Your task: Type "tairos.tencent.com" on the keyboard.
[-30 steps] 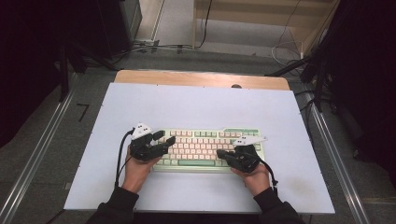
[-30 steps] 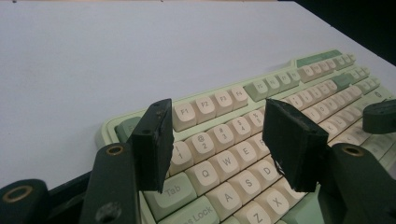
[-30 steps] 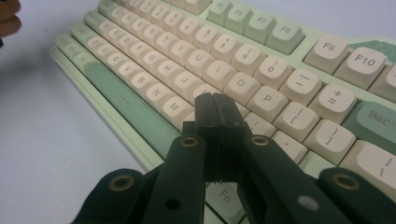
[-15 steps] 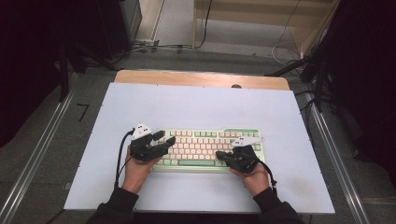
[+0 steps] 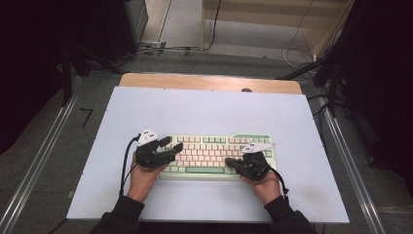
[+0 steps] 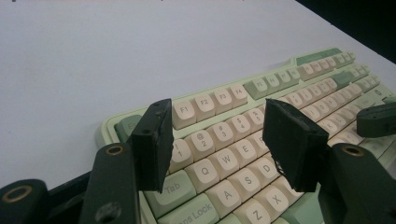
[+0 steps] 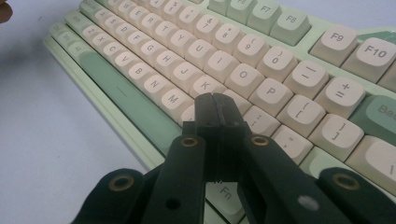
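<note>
Left side: the left tool (image 5: 171, 145) is held in the person's left hand (image 5: 142, 178) over the left end of the keyboard (image 5: 214, 148). In the left gripper view its jaws stand wide apart with nothing between them, poised above the Tab (image 6: 173, 188), Q and W keys, one jaw over the keyboard's left margin and the other over the letter rows. A black cable (image 5: 124, 163) loops from this tool toward the near edge of the table (image 5: 204, 109).

Centre: the keyboard, pale green with cream keycaps and a green spacebar (image 7: 123, 95), lies flat on the white table surface, nearer the near edge than the far edge and roughly midway between the left and right edges, its long side parallel to the near edge. The wooden rim (image 5: 209, 82) of the table shows along the far edge.

Right side: the right tool (image 5: 230, 164) is held in the person's right hand (image 5: 267, 186) at the near right part of the keyboard. In the right gripper view its jaws are pressed fully together, gripping nothing, with their joined tip low over the keys just right of the M key (image 7: 173, 98); whether the tip touches a keycap cannot be told. The Fn key (image 7: 225, 190) lies beneath the jaw arms. A grey plate (image 5: 257, 146) tops this tool.
</note>
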The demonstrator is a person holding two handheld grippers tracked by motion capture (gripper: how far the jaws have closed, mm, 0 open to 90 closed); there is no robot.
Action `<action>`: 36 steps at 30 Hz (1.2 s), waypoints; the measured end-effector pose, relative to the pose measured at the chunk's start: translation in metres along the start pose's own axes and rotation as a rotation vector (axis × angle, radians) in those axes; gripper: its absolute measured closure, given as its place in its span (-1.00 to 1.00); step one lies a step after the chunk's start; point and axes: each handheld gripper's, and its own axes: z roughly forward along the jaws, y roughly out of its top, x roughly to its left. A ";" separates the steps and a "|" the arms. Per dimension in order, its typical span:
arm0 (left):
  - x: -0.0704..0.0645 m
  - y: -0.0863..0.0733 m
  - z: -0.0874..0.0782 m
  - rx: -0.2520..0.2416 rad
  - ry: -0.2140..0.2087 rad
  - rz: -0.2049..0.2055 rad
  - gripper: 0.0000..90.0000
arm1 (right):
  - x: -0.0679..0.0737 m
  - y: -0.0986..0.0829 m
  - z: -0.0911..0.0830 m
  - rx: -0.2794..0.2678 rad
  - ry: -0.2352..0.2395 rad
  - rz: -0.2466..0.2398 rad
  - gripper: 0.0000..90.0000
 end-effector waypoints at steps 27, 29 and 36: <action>-0.001 -0.001 0.002 0.009 -0.001 0.008 -0.03 | -0.018 0.004 -0.014 -0.130 -0.011 0.106 -0.28; -0.001 -0.001 0.002 0.010 -0.001 0.008 -0.03 | -0.019 0.004 -0.014 -0.130 -0.013 0.109 -0.30; -0.001 -0.001 0.002 0.010 -0.001 0.007 -0.03 | -0.021 0.004 -0.015 -0.129 -0.013 0.118 -0.30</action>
